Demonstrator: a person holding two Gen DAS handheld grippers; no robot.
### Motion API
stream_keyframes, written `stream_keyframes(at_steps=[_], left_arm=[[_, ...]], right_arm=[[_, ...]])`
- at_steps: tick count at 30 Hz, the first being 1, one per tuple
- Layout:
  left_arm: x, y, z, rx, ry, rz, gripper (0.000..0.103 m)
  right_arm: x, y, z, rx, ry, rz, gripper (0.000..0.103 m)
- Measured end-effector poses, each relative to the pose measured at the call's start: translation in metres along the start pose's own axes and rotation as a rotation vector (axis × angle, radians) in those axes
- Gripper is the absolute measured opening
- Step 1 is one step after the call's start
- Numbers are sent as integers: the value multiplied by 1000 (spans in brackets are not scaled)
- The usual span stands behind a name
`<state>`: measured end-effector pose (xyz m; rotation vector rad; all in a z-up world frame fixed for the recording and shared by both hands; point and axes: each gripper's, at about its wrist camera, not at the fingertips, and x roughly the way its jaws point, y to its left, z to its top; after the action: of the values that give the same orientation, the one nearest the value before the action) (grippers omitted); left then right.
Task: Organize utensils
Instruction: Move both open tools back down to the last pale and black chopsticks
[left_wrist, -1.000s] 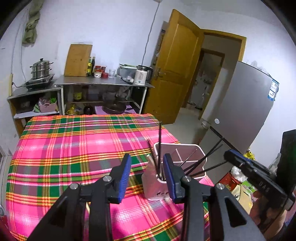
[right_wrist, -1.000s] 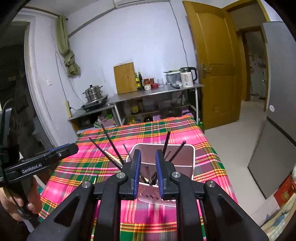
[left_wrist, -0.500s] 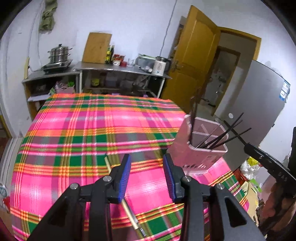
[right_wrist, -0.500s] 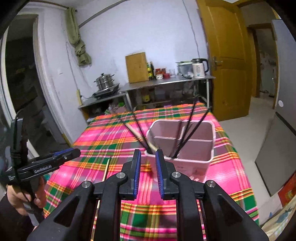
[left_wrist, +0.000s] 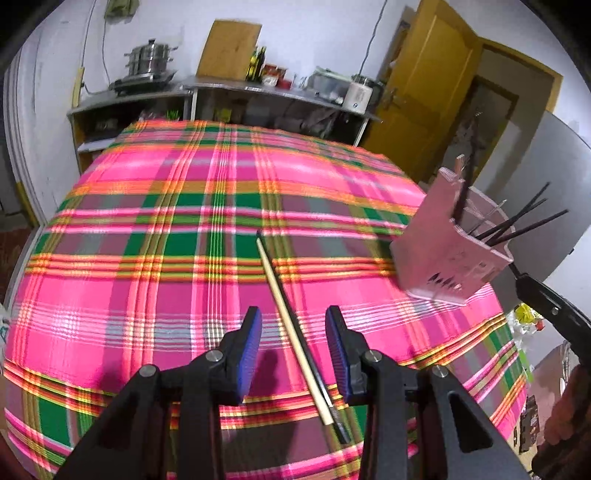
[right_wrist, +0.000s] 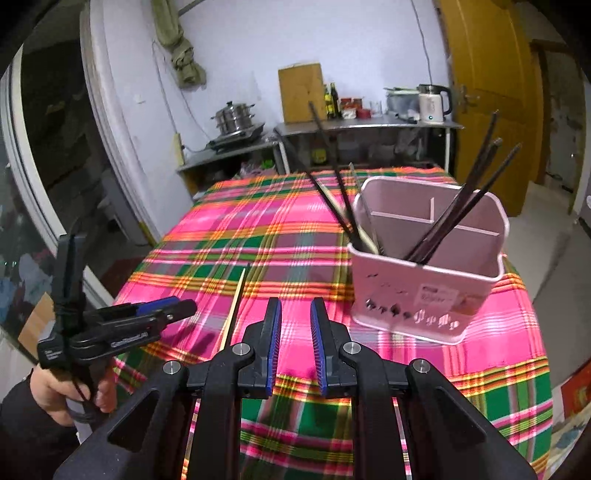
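Chopsticks (left_wrist: 291, 325), one pale wooden and one black, lie side by side on the plaid tablecloth (left_wrist: 147, 221), running from the frame's centre down toward its lower middle in the left wrist view. The left gripper (left_wrist: 293, 350) hangs above them, its blue pads apart, holding nothing. At right stands the pink utensil holder (right_wrist: 424, 284), divided into compartments, with dark chopsticks leaning out of it. In the right wrist view the right gripper (right_wrist: 295, 347) fills the lower centre, jaws parted and empty.
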<state>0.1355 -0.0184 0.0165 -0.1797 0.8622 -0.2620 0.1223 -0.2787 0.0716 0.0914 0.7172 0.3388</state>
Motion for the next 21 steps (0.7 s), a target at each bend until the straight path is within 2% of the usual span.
stream_keyframes(at_steps=[13, 21], left_arm=[[64, 8, -5, -6, 91, 84, 37], [67, 3, -6, 34, 58, 142, 40]], right_arm=[[33, 0, -10, -1, 76, 24, 16], [41, -1, -11, 2, 89, 36, 16]])
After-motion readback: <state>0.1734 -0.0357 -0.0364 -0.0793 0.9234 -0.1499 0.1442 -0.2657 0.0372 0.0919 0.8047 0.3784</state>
